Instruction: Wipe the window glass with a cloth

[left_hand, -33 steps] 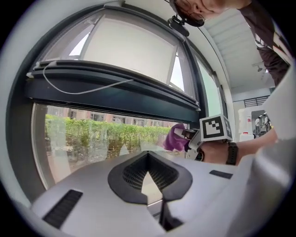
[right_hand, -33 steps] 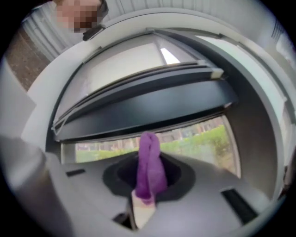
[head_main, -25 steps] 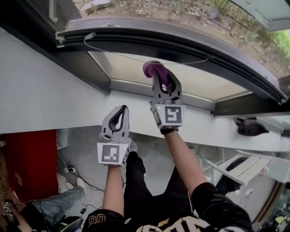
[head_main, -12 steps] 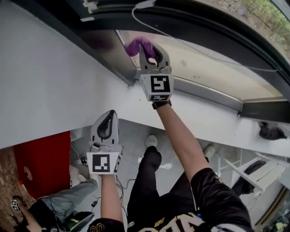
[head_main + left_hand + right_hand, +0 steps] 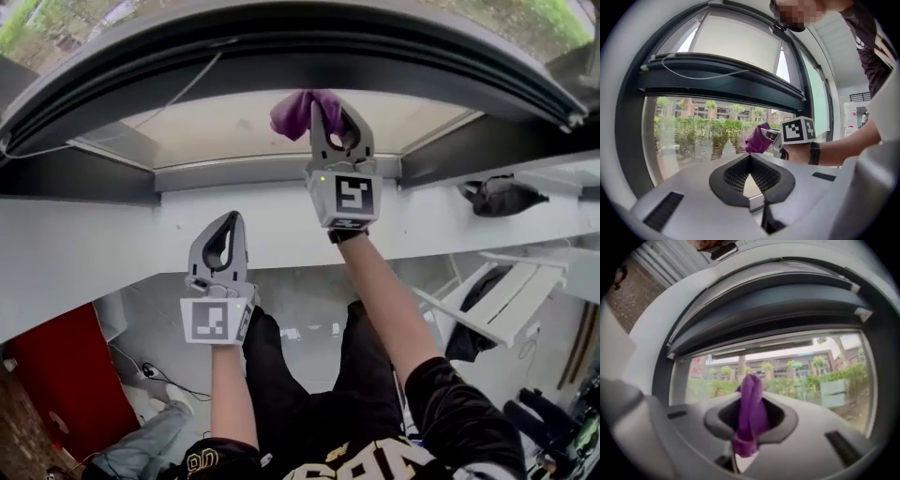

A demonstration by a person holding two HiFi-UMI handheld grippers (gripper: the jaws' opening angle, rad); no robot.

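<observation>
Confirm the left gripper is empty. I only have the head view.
Observer: Empty. The left gripper view shows the left gripper with its jaws together and nothing between them.
Operator: Right grip on the cloth?
Observer: Firm, by the look of it. In the right gripper view the right gripper is shut on the purple cloth, which sticks up past the jaw tips.
Operator: Cloth on the glass?
Observer: Side on, from the left gripper view, its tip is right at the window glass. I can't confirm contact.
</observation>
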